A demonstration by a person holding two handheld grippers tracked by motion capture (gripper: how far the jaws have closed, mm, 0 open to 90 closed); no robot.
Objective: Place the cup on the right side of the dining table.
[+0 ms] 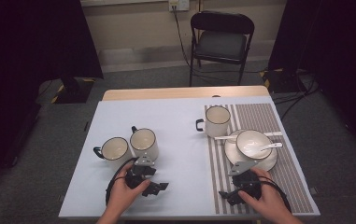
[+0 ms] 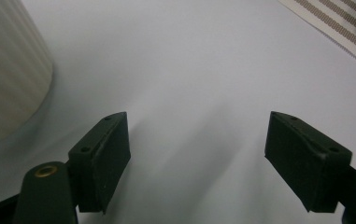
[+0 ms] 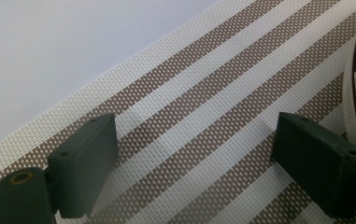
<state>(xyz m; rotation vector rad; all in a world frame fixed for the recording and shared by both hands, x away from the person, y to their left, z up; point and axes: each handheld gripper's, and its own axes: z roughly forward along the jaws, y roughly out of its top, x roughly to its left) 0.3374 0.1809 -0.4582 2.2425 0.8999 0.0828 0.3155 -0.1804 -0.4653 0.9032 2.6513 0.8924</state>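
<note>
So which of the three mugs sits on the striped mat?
The far-right mug, beside the plate; the other two mugs stand together on the plain sheet.

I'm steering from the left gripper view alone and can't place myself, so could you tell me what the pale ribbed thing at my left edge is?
Observer: It's a cream mug, and a second mug stands beside it.
Operator: Thanks. Where does the striped mat lead?
Observer: The striped placemat carries a third mug and a bowl on a plate.
Operator: And the other gripper?
Observer: The right gripper is open over the placemat, near the plate.
</note>
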